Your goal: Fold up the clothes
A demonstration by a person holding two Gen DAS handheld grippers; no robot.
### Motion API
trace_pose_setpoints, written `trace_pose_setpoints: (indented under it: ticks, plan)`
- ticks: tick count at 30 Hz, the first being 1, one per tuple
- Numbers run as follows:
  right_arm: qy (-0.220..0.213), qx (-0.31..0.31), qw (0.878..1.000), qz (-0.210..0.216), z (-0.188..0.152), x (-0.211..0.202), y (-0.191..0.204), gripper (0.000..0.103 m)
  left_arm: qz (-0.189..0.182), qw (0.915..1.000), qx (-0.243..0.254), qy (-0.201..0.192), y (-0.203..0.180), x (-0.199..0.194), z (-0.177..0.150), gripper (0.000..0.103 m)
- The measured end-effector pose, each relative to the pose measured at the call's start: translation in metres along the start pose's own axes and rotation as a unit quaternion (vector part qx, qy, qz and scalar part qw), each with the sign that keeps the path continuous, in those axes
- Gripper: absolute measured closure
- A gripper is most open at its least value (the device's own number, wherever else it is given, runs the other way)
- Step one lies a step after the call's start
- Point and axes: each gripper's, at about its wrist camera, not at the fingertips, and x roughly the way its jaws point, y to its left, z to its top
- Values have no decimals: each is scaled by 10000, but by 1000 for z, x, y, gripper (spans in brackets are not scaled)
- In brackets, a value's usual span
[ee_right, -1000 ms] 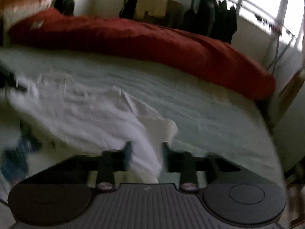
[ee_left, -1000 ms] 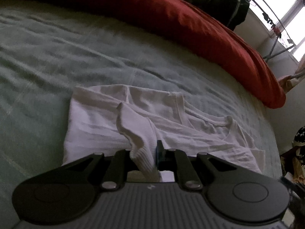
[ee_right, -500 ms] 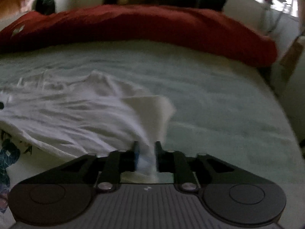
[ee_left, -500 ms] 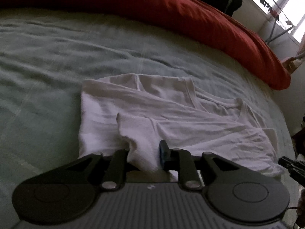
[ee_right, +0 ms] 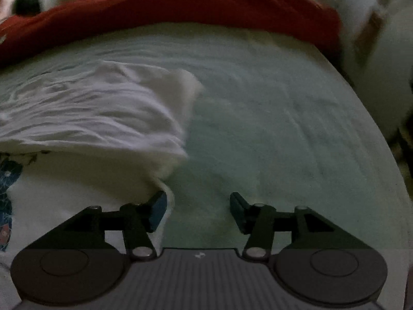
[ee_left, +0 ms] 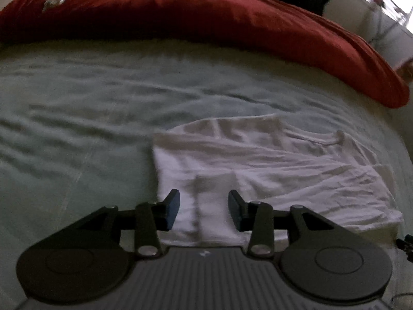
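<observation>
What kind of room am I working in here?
Most likely a bedroom: the white shirt lies on a bed with a pale green sheet, and a red duvet is bunched along the far side.

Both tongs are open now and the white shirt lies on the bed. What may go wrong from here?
1. The folded white cotton shirt lies creased and uneven, so the next fold may come out crooked.
2. A raised flap sits between the open left tongs; pulling back carelessly may snag it and undo the fold.
3. The right tongs stand open beside the shirt's corner over the pale green bedsheet; closing there may pinch the sheet too.
</observation>
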Motion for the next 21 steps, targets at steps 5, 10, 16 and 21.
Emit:
trace_pose_setpoints:
  ticks: [5, 10, 16, 21]
  plan:
    - [-462, -94, 9986, 224, 9, -32, -4, 48, -716, 9967, 390, 44, -51, 6, 21, 60]
    - [-1156, -694, 9858, 1001, 44, -23, 37, 62, -1610, 9840, 681, 354, -115, 32, 47, 56]
    - [-622, -438, 9898, 1204, 30, 32, 36, 65, -2514, 9549, 1273, 938, -202, 69, 61, 55]
    - [-764, -245, 9870, 1391, 23, 34, 29, 65, -2989, 9240, 2006, 1292, -275, 91, 55, 55]
